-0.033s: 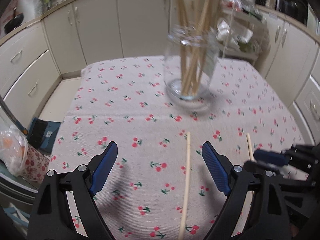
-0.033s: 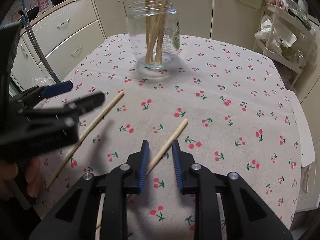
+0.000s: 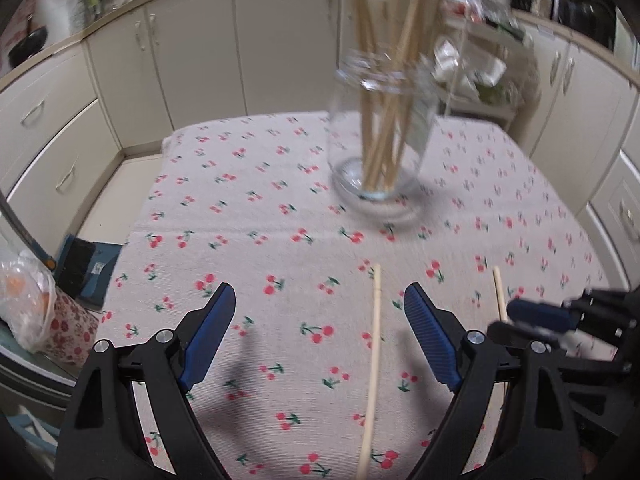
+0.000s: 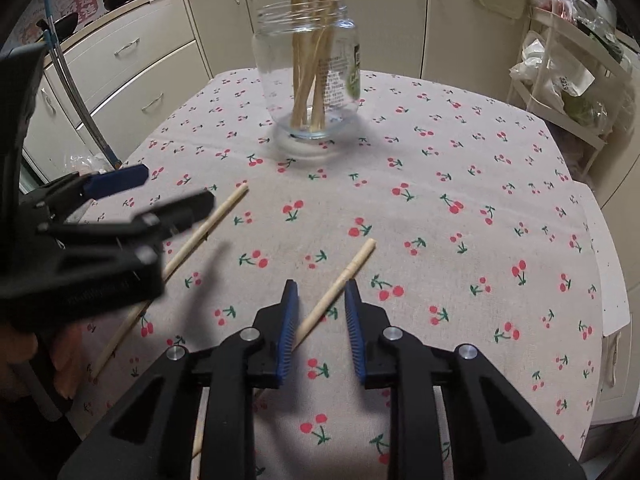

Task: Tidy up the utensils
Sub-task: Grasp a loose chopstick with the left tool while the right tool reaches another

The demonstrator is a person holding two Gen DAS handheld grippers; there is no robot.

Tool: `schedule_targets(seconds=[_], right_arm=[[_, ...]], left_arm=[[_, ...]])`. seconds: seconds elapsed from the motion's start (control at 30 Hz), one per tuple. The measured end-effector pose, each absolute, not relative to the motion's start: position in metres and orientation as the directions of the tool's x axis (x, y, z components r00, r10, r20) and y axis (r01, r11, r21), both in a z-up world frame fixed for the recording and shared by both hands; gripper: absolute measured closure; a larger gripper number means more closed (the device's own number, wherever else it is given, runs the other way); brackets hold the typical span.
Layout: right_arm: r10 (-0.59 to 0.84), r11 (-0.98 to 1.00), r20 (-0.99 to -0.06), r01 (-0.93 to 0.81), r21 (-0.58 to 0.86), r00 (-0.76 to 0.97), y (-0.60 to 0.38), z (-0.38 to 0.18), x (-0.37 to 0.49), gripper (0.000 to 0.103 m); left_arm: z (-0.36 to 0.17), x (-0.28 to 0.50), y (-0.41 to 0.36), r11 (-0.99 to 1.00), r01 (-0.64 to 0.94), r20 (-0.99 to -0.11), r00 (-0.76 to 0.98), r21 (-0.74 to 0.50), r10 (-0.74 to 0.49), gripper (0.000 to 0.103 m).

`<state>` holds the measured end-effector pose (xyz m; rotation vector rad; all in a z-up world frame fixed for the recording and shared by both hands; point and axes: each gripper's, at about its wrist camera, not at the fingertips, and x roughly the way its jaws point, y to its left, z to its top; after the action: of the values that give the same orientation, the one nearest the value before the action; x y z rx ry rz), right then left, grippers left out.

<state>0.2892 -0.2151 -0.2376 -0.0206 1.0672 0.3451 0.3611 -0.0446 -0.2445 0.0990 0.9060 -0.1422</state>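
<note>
Each gripper straddles a loose chopstick to lift it toward the jar [image 4: 308, 68]: the left gripper [image 3: 316, 322] is wide apart over one chopstick [image 3: 372, 364], and the right gripper [image 4: 320, 308] is narrowed around the other chopstick [image 4: 336, 288] but not yet pinching it.

My left camera looks low and close along my fingers over the cherry tablecloth [image 3: 256, 208] toward the far jar [image 3: 380, 128]. My right camera faces likewise from the right side. Both share the jar, cloth and two loose chopsticks.

Black plastic grippers [image 4: 318, 300], ribbed blue pads [image 3: 210, 334], silver screws, possibly embossed lettering
</note>
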Motion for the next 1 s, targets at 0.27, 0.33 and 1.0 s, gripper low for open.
schedule_targets(seconds=[0.27,0.33,1.0], right_arm=[[0.283,0.928,-0.861,-0.346,0.135,0.422,-0.221,-0.238,0.292,0.085],[0.278,0.927,-0.867,-0.352,0.129,0.415,-0.224,-0.238,0.296,0.085],[0.254,0.959,-0.875,-0.223,0.173,0.412,-0.251,-0.239,0.308,0.06]], left_arm=[[-0.256,0.366,-0.059,0.978,0.2,-0.821,0.566,0.051,-0.073,0.021],[-0.257,0.367,-0.063,0.976,0.214,-0.823,0.562,0.049,-0.082,0.022],[-0.256,0.378,-0.042,0.965,0.209,-0.845,0.476,-0.161,-0.244,0.098]])
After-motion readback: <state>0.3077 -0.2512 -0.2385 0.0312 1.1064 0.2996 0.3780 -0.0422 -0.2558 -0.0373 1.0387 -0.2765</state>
